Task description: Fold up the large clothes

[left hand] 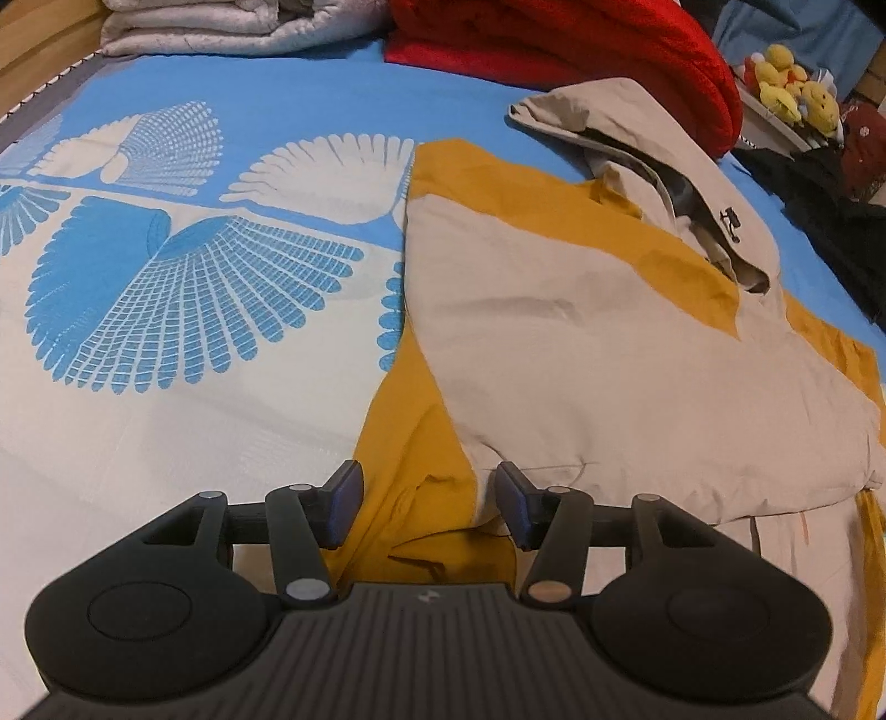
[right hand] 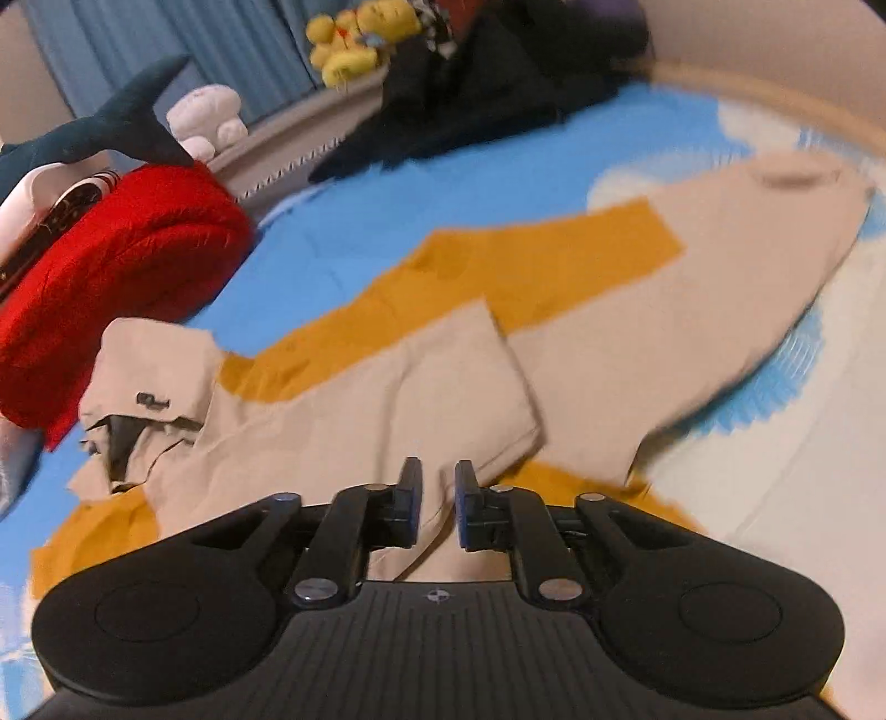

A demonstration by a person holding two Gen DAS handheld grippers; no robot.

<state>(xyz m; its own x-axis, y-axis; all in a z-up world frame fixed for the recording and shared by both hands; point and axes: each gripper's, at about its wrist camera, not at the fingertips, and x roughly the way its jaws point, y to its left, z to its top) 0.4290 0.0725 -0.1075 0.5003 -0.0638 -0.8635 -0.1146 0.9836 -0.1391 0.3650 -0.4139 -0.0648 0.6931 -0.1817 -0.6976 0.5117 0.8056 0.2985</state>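
A beige and mustard hooded jacket (left hand: 581, 343) lies flat on the blue and white bedspread (left hand: 166, 277), hood (left hand: 637, 122) toward the far side. A beige sleeve is folded across its body. My left gripper (left hand: 426, 482) hangs open just above the jacket's near mustard edge, with nothing pinched between its fingers. In the right wrist view the jacket (right hand: 387, 399) fills the middle, and its other sleeve (right hand: 720, 277) stretches out to the upper right. My right gripper (right hand: 438, 476) hovers low over the beige cloth with a narrow gap between its pads and nothing gripped there.
A red blanket (left hand: 554, 39) and a folded pale quilt (left hand: 221, 27) lie at the far edge of the bed. Yellow plush toys (left hand: 792, 88) and dark clothes (left hand: 830, 210) sit at the right. A shark plush (right hand: 83, 138) rests behind the red blanket (right hand: 111, 266).
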